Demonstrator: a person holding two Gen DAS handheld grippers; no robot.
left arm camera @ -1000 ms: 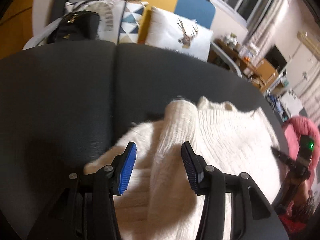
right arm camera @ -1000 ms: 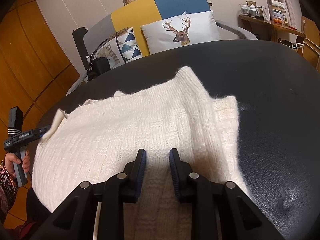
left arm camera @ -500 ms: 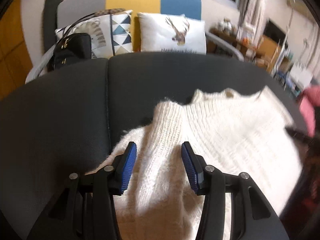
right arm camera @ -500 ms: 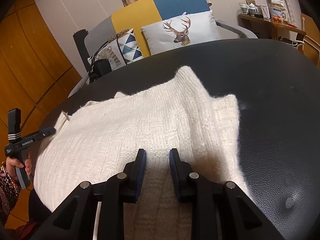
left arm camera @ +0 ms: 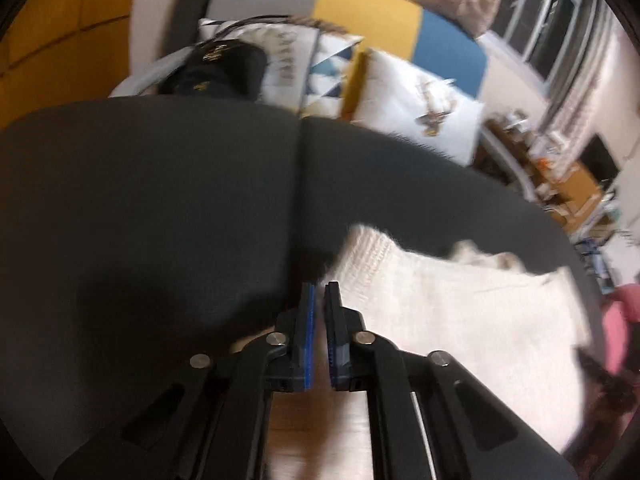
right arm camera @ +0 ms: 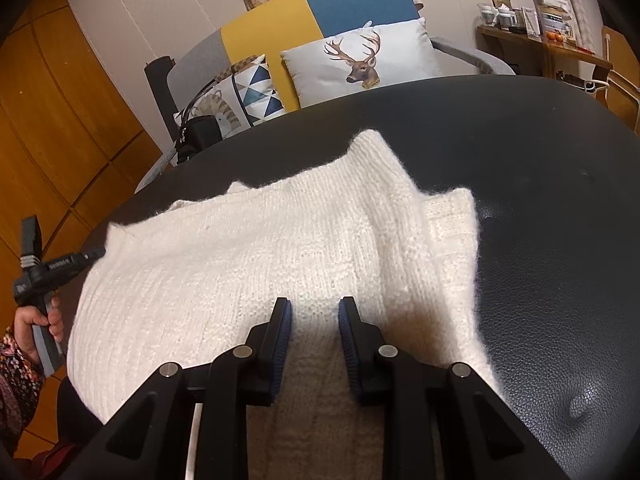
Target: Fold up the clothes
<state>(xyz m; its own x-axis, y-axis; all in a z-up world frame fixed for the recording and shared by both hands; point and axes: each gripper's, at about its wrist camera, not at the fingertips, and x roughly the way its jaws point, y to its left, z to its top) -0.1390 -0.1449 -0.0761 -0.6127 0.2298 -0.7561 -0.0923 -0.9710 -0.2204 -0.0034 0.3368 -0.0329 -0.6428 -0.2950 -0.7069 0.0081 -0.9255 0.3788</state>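
Note:
A cream knitted sweater (right arm camera: 280,240) lies partly folded on the black padded table (right arm camera: 540,200), with one sleeve laid over its body. In the left wrist view the sweater (left arm camera: 460,312) spreads to the right of my left gripper (left arm camera: 320,292). That gripper is shut, and no cloth shows between its blue pads. The right wrist view shows the left gripper (right arm camera: 98,254) at the sweater's left edge, held by a hand (right arm camera: 36,324). My right gripper (right arm camera: 314,312) hovers over the sweater's near part, jaws a little apart, with flat knit showing in the gap.
Behind the table stands a grey, yellow and blue sofa with a deer cushion (right arm camera: 360,60) and a black handbag (left arm camera: 216,68). A wooden shelf (right arm camera: 540,40) with small items is at the back right. Bare black table (left arm camera: 160,200) stretches left of the sweater.
The left gripper's jaws, open around the folded sleeve before, have shut, and it has swung left to the sweater's edge. The right gripper and the sweater have kept still.

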